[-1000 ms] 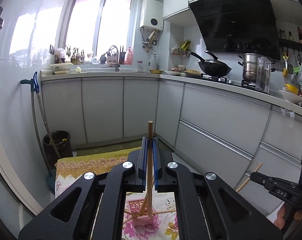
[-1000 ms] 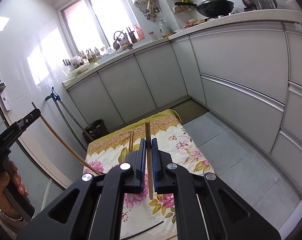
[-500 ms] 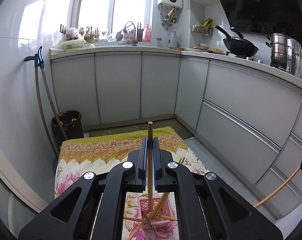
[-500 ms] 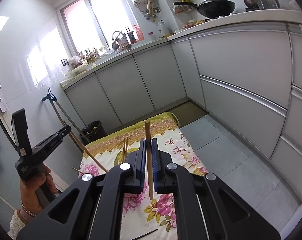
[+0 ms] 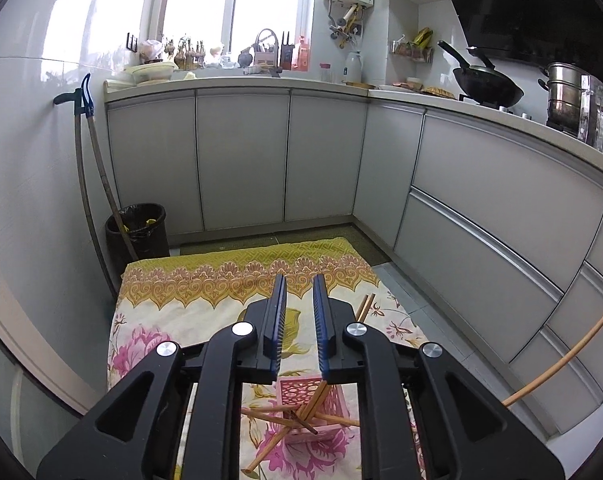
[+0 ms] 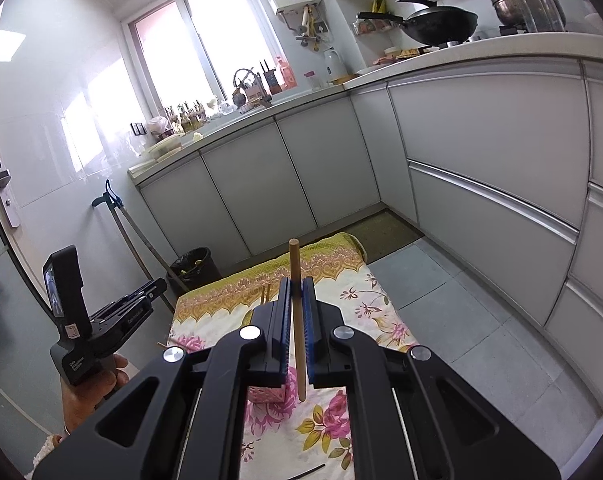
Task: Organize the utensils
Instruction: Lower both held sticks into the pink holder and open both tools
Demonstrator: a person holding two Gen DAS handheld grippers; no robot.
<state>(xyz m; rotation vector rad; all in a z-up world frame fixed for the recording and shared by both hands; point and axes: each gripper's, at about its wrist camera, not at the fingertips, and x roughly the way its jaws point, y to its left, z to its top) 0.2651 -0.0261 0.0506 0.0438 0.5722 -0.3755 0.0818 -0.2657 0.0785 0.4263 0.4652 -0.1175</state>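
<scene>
- The left gripper hangs just over the pink holder. Its jaws have just been opening and now nothing is between them, so the chopstick it carried has probably dropped into the holder.
- The pink holder stands on the flowered cloth. Several chopsticks lean crossed in it, because its mouth is wide and they fall to the sides.
- The right gripper is clamped on one chopstick. The stick is held nearly upright with its lower end free below the pads; I judge this is to lower it end first into the holder.
- Two more chopsticks lie on the cloth beyond the holder, not yet collected.
- Farther away stand a black bin and the grey cabinets.
</scene>
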